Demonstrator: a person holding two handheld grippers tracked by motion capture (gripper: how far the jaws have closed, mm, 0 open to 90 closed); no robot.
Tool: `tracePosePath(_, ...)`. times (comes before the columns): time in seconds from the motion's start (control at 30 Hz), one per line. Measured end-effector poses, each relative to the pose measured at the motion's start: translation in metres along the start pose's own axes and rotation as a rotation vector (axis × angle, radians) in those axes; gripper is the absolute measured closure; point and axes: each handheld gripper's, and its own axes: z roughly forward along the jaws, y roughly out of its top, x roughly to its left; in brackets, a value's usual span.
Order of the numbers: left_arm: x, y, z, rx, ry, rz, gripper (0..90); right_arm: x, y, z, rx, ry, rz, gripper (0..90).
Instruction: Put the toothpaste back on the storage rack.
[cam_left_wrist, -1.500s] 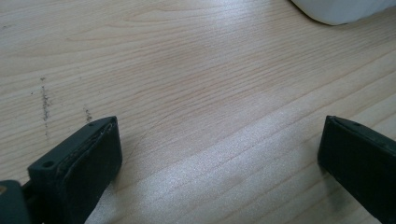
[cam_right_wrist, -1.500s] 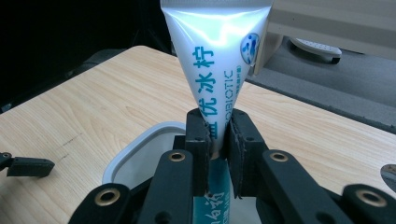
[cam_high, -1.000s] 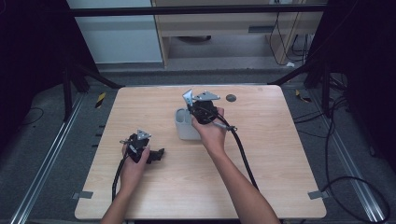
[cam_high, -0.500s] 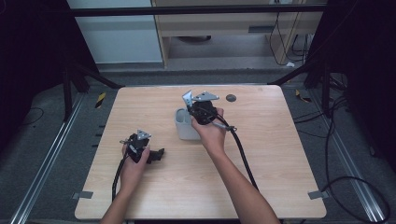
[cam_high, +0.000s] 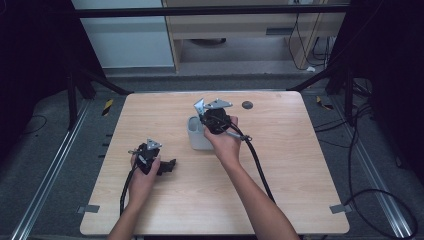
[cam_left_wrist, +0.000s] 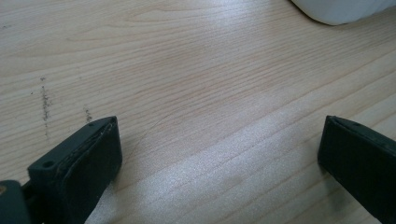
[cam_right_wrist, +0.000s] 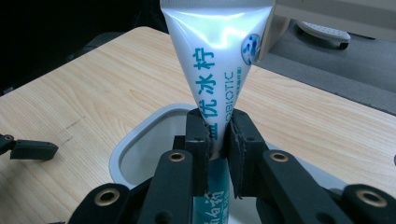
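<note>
Pale woodgrain table (cam_high: 300, 165) | glossy flat-crimped tube (cam_right_wrist: 219, 51) pinched by right gripper (cam_right_wrist: 218, 135) | rounded white cup (cam_right_wrist: 140, 144)

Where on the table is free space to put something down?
The table is bare right of the cable and along its near edge. The far left corner is free too. It is crowded mid-table: the white cup, right gripper and left gripper.

A lab recording bay: bare wooden table (cam_high: 300, 200) between dark curtains (cam_high: 30, 65), loose floor cables (cam_high: 380, 195)
</note>
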Motion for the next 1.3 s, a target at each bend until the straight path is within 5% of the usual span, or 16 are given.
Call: tracePosePath(1.3, 0.0, 0.0002, 0.0002, -0.001, 0.0, 0.0, 0.0, 0.0004, 0.0032, 0.0047, 0.049, 0.009, -0.008, 78.3)
